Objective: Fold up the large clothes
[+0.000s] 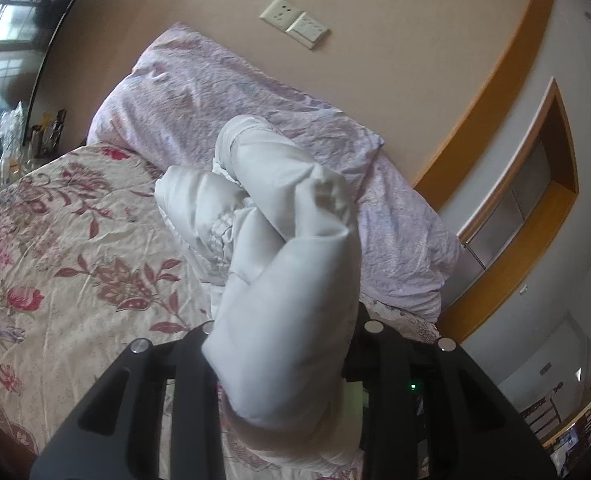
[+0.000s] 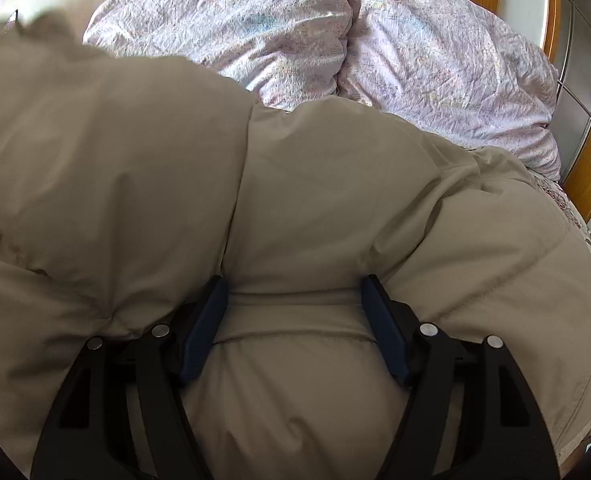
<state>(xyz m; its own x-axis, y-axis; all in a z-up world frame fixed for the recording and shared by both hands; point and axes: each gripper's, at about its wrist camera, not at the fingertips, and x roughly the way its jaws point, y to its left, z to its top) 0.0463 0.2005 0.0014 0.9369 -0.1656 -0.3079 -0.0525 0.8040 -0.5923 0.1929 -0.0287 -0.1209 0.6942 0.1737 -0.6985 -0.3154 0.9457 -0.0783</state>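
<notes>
Bed (image 1: 55, 240): floral cover, serving as the folding surface; its near edge and foot are cut off in both views.
Padded jacket (image 2: 295, 200): beige and puffy, spread over the bed in front of the lilac pillows (image 2: 435, 68). It fills the right wrist view, so its hem, collar and full outline cannot be made out.
Sleeve (image 1: 287, 272): pale padded tube with a gathered cuff, lifted clear of the bed, I judge so it can be swung across the body. Whether it joins the beige jacket is not visible, though it likely does.
Right gripper (image 2: 293, 312): fingers wide apart, blue pads pressed into a bulge of the jacket's bulk, probably pinning it while the other side moves.
Left gripper (image 1: 287, 364): fingers drawn in on the sleeve, which hangs over and hides the pads, so the exact pinch point is unclear.
</notes>
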